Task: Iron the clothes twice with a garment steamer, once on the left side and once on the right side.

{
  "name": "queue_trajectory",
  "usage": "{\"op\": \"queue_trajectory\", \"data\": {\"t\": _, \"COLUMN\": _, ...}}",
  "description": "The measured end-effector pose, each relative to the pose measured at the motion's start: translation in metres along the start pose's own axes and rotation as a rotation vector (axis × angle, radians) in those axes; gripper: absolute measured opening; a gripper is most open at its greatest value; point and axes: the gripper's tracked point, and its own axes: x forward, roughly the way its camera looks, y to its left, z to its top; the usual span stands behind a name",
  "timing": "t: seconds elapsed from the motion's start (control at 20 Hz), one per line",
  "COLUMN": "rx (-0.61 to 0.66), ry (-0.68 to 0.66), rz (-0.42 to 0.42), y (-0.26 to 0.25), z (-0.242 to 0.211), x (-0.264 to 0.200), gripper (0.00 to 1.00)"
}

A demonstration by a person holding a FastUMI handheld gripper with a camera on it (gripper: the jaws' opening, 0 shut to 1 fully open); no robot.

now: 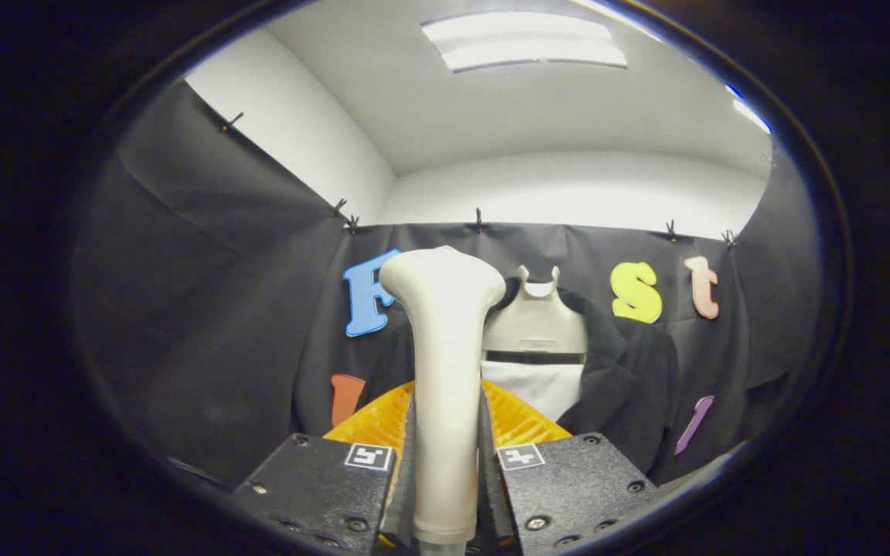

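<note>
Bright, even light from ceiling panel (524, 42) overhead; second fixture (750, 116) glares at rim. Steamer handle (443, 386) shows soft highlights, slightly soft focus up close. Dark garment (630, 386) loses detail in shadow. Strong fisheye bending toward edges.

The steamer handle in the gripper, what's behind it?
Behind the steamer handle, clamped between the gripper fingers, hangs a black jacket on a grey hanger stand, a white shirt inside. The handle covers the jacket's left part.
</note>
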Motion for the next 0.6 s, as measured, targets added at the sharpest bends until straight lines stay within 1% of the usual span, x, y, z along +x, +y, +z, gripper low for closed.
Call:
{"op": "queue_trajectory", "data": {"t": 0.25, "rx": -0.006, "ry": 0.060, "rz": 0.012, "y": 0.005, "z": -0.032, "x": 0.002, "gripper": 0.36}}
{"op": "queue_trajectory", "data": {"t": 0.4, "rx": -0.044, "ry": 0.079, "rz": 0.012, "y": 0.003, "z": -0.049, "x": -0.005, "gripper": 0.36}}
{"op": "queue_trajectory", "data": {"t": 0.6, "rx": -0.041, "ry": 0.134, "rz": 0.004, "y": -0.002, "z": -0.075, "x": -0.019, "gripper": 0.36}}
